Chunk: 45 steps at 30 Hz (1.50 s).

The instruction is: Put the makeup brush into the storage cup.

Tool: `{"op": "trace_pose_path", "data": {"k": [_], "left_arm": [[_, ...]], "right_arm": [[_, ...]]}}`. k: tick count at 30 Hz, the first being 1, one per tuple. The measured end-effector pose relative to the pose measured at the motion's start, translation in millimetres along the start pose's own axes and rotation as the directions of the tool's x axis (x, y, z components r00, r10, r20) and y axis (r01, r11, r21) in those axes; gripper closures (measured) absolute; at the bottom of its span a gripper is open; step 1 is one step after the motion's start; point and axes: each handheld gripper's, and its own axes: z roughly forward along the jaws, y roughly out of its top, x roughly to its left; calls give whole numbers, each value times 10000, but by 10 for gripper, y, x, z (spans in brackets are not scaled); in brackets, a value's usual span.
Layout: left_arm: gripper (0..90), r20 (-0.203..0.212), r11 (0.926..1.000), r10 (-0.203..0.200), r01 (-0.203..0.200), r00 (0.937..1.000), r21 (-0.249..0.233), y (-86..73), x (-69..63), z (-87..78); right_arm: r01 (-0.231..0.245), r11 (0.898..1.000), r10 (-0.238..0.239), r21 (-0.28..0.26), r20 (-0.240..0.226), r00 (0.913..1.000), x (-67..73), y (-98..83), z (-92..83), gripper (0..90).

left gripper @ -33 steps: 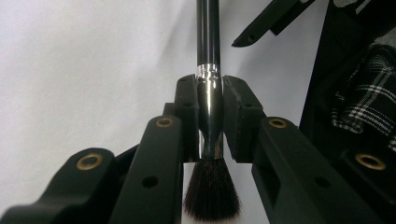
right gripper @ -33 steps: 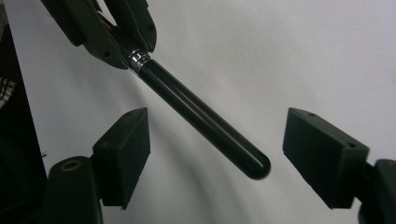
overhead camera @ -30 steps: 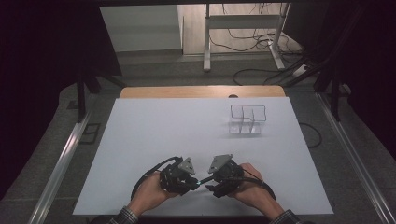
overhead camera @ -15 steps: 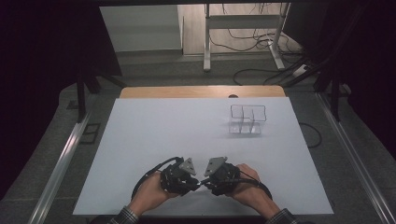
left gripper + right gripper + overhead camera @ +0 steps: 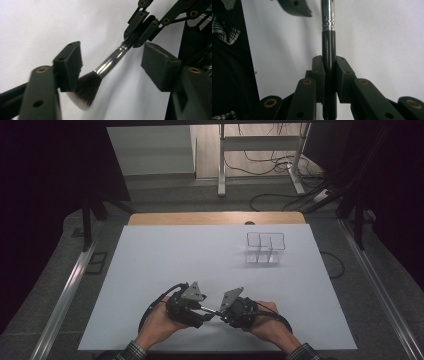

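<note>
On the white table (image 5: 150, 265), near its front edge, the left gripper (image 5: 200, 312) has just opened its jaws, which stand apart around the brush (image 5: 100, 72), bristles brushing one pad. Right of it, the right gripper (image 5: 225, 312) has just clamped the brush handle. A clear organizer (image 5: 265, 247) stands far behind; beyond lies grey floor (image 5: 200, 200) with cables.

- Your right gripper (image 5: 329, 72) has just been closing, and its jaws now clamp the black handle of the brush (image 5: 110, 61); in the high view it sits at lower centre, right of the other.
- Your left gripper (image 5: 112, 62) has just been opening: its pads now stand apart on either side of the brush, the bristles brushing the left-hand pad (image 5: 68, 65) and the other pad clear of it.
- In the high view the brush (image 5: 210, 309) now bridges the two grippers at lower centre.
</note>
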Motion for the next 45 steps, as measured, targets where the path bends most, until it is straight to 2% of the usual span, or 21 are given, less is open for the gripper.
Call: {"op": "trace_pose_path", "data": {"k": [6,9,11,12,16,21,28,30,34,40,41,42,43,44,45], "left_arm": [[151,-57,9986,-392,390,9992,-345,-22,46,-2],[108,-78,9951,-872,868,9962,-471,-44,57,-22],[87,-102,9944,-927,920,9956,-518,-54,69,-33],[70,-281,9922,-1069,1048,9939,-679,-72,83,-45],[41,-414,9886,-1186,1141,9921,-981,-99,103,-51],[19,-469,9875,-1143,1083,9923,-1146,-127,131,-61],[22,-889,9929,-719,629,9934,-1006,-162,145,-54],[21,-927,9933,-724,634,9931,-964,-170,152,-46],[21,-822,9922,-888,809,9927,-949,-192,166,-28],[22,-548,9835,-1374,1297,9890,-1264,-205,196,-53],[23,-485,9807,-1485,1408,9877,-1353,-208,204,-58],[25,-301,9732,-1792,1727,9833,-1515,-217,225,-71],[27,-301,9732,-1792,1727,9833,-1515,-217,225,-71],[28,-96,9680,-1984,1943,9801,-1589,-221,240,-76],[29,-96,9680,-1984,1943,9801,-1589,-221,240,-76]], "right_arm": [[-327,9995,327,35,56,9994,-28,-28,1,790],[-372,9993,372,23,87,9993,-36,-41,-4,790],[-455,9990,455,-1,93,9989,-42,-50,-10,789],[-511,9987,511,-21,133,9986,-45,-58,-12,789],[-589,9983,589,-9,224,9980,-56,-77,-9,789],[-704,9975,702,17,416,9967,-72,-96,-13,789],[-1120,9937,1124,-92,746,9909,-130,-145,-50,789],[-1405,9898,1419,-219,868,9861,-160,-165,-73,788],[-1565,9871,1590,-327,1021,9820,-178,-178,-93,788],[-1944,9785,2020,-696,1272,9711,-211,-200,-134,788],[-1980,9775,2061,-727,1303,9698,-217,-204,-140,788],[-2049,9751,2152,-848,1387,9667,-222,-210,-152,788],[-2049,9751,2152,-848,1387,9667,-222,-210,-152,788],[-2147,9712,2280,-1028,1429,9631,-222,-212,-169,788],[-2147,9712,2280,-1028,1429,9631,-222,-212,-169,788]]}}
